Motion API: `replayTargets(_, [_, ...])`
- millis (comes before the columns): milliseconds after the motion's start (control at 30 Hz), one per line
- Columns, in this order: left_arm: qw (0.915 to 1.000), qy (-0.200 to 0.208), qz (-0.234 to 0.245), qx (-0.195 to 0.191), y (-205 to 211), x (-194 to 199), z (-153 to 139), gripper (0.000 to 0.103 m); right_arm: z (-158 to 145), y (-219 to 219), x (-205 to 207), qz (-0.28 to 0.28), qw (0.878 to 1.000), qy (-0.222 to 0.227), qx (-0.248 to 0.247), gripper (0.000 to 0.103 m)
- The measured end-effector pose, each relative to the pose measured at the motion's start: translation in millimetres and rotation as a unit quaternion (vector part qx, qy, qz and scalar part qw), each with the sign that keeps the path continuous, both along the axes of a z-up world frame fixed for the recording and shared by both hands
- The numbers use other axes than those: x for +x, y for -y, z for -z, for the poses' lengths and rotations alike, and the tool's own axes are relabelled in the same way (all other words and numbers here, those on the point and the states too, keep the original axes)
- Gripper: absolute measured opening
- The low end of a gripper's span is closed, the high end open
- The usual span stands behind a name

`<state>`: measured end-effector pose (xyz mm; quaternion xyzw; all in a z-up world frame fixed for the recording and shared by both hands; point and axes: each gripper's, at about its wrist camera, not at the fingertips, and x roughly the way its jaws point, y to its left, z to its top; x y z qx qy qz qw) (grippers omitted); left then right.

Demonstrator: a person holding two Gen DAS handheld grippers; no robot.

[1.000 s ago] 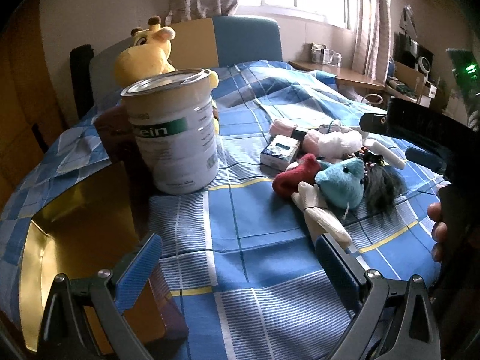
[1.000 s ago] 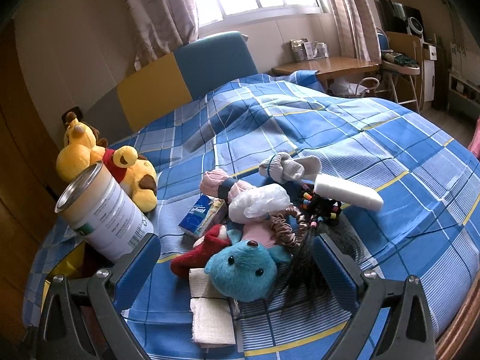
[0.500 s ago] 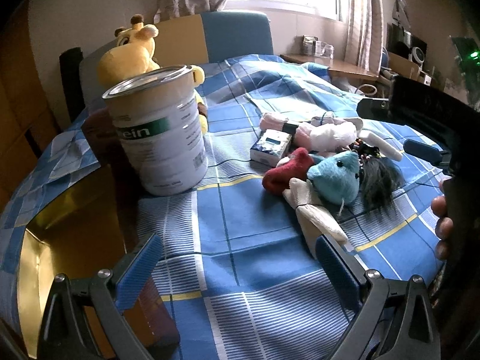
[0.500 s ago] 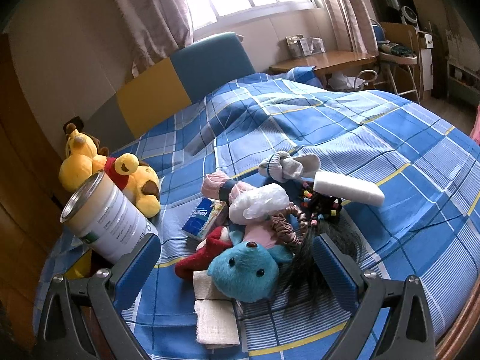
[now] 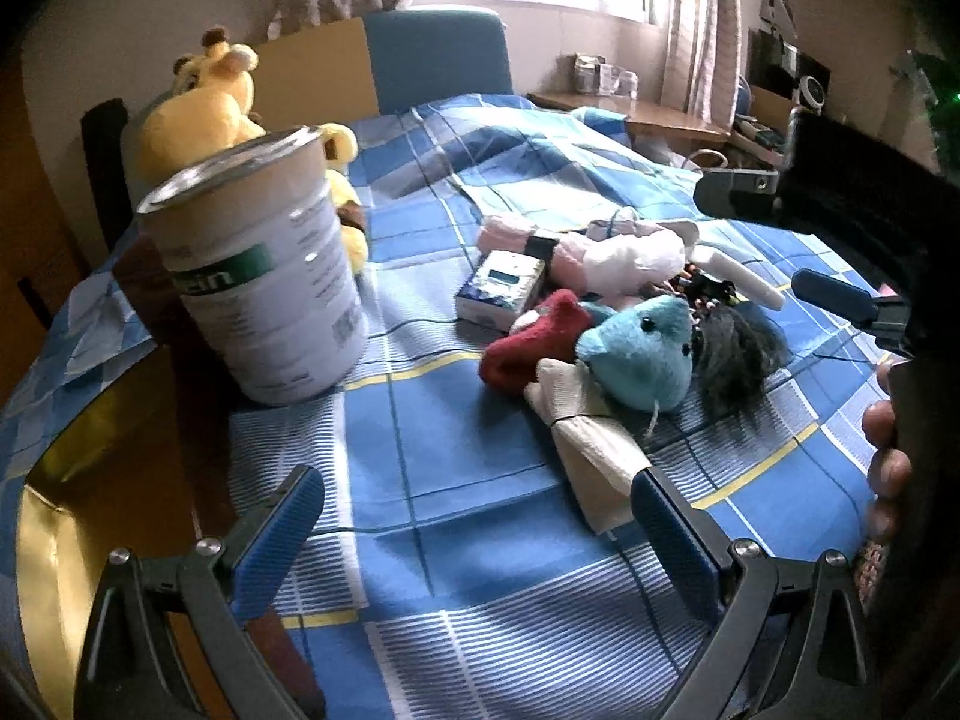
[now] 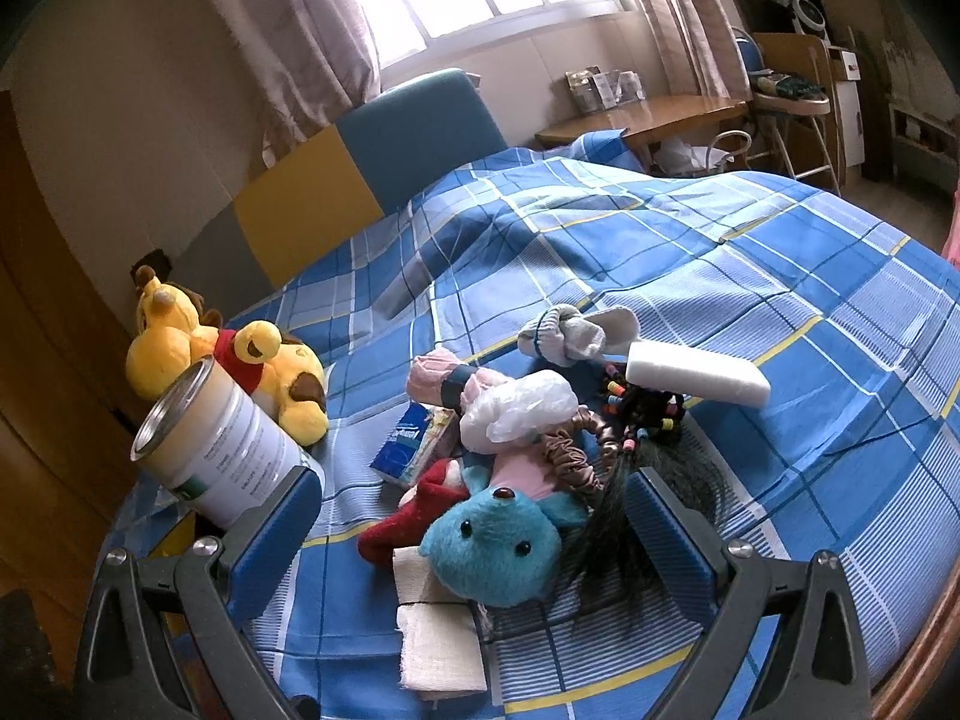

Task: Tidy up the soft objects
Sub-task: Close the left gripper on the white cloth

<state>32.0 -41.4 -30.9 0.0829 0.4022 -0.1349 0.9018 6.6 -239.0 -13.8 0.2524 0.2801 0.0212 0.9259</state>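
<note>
Bedroom, blue plaid bed (image 6: 750, 276) under a bright window. Soft pile sits centre frame in the right view: blue plush (image 6: 498, 540), red sock (image 6: 408, 519), white cloth (image 6: 438, 648) lower centre, pink bundle (image 6: 456, 384), scrunchie (image 6: 564, 450), grey socks (image 6: 570, 330), dark hair piece (image 6: 666, 480). Tissue pack (image 6: 414, 438) and white foam block (image 6: 696, 378) are mixed in. Yellow plush (image 6: 180, 342) lies apart at left, touching behind the tin can (image 6: 222, 444).

Change over the last second: my left tongs (image 5: 474, 528) dropped lower and swung, so the can now looms larger at upper left in the left view and the pile (image 5: 636, 348) sits right of centre. My right tongs (image 6: 474, 522) eased slightly toward the pile; blue plush now sits between the pads. Nothing in the pile moved.

Both tongs are spread wide and empty. Reads as approach only, sorting not started; blue plush looks like the first pick. Risk: hair strands dragging along with it.
</note>
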Motion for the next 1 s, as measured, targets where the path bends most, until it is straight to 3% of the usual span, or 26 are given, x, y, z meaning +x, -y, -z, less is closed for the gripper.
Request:
replayTargets(133, [0.9995, -0.022, 0.02, -0.01, 8.9, 10.7, 5.9, 0.102, 0.5, 0.7, -0.4, 0.001, 1.0, 0.001, 0.005, 0.103])
replayTargets(400, [0.9923, -0.098, 0.047, -0.058, 31.2, 42.7, 23.8, 0.082, 1.4, 3.9, -0.7, 0.003, 1.0, 0.002, 0.012, 0.103])
replayTargets(533, [0.9896, -0.119, 0.066, -0.047, 47.0, 47.7, 35.5, 0.073, 2.4, 5.5, -0.3, 0.003, 1.0, 0.0, 0.019, 0.103])
replayTargets(667, [0.9893, -0.129, 0.063, -0.029, 56.6, 53.2, 49.7, 0.071, 2.5, 4.2, 0.3, 0.002, 1.0, -0.001, 0.019, 0.103])
replayTargets(733, [0.9888, -0.133, 0.062, -0.024, 56.8, 55.1, 56.4, 0.06, 2.9, 4.1, 0.8, 0.003, 1.0, -0.002, 0.021, 0.103])
replayTargets(767, [0.9868, -0.142, 0.069, -0.035, 54.8, 56.2, 58.8, 0.048, 2.9, 4.0, 0.9, 0.003, 1.0, -0.002, 0.021, 0.103])
replayTargets(833, [0.9839, -0.15, 0.074, -0.064, 48.9, 56.6, 60.2, 0.039, 3.5, 4.8, 1.5, 0.004, 1.0, -0.003, 0.023, 0.103])
replayTargets(900, [0.9844, -0.137, 0.075, -0.081, 39.3, 51.5, 54.3, 0.023, 5.2, 6.1, 2.5, 0.005, 1.0, -0.007, 0.027, 0.103])
replayTargets(1000, [0.9826, -0.133, 0.08, -0.102, 22.3, 41.5, 45.6, 0.018, 6.2, 9.2, 2.2, 0.011, 0.999, -0.007, 0.032, 0.103])
